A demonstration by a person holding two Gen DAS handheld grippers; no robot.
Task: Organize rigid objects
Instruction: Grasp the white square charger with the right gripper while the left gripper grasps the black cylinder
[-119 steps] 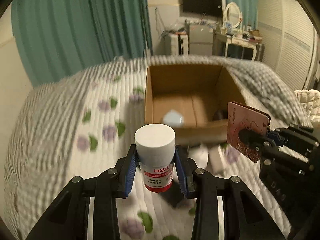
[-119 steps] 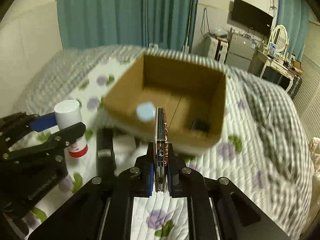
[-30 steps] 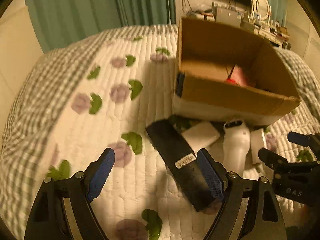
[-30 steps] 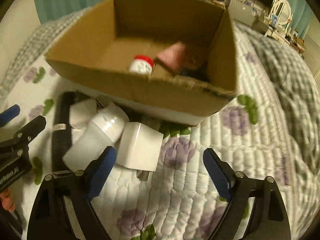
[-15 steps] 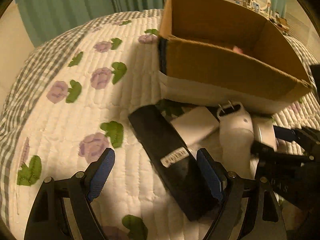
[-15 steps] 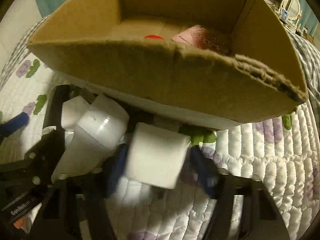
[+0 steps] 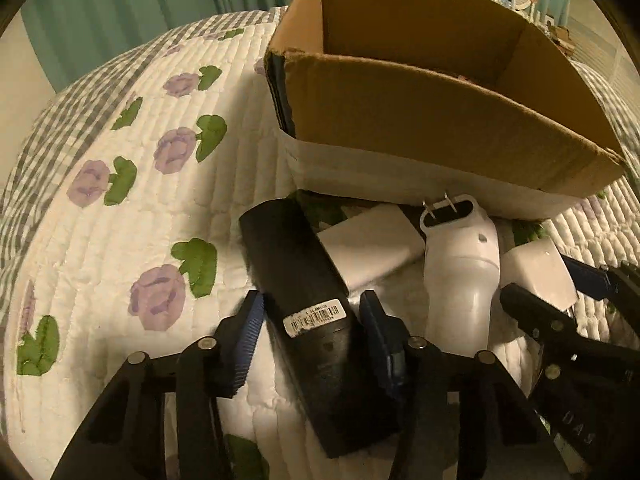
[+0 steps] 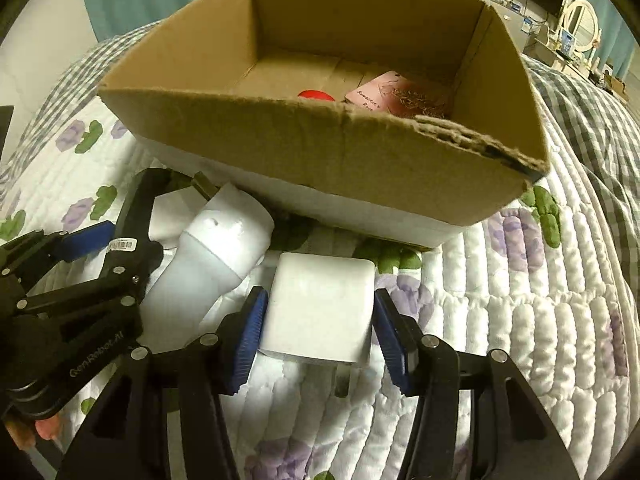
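Black bar (image 7: 304,300) lengthwise between left gripper (image 7: 310,320) pads, boxward.

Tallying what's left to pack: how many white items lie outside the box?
3: a square charger between the right claw's fingers, a large plug-in device beside it, a flat block behind. More may be hidden.

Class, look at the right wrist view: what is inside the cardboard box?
Inside the box a pink card and a red cap show above the near wall. That wall hides the floor nearest the camera, so more may lie there.
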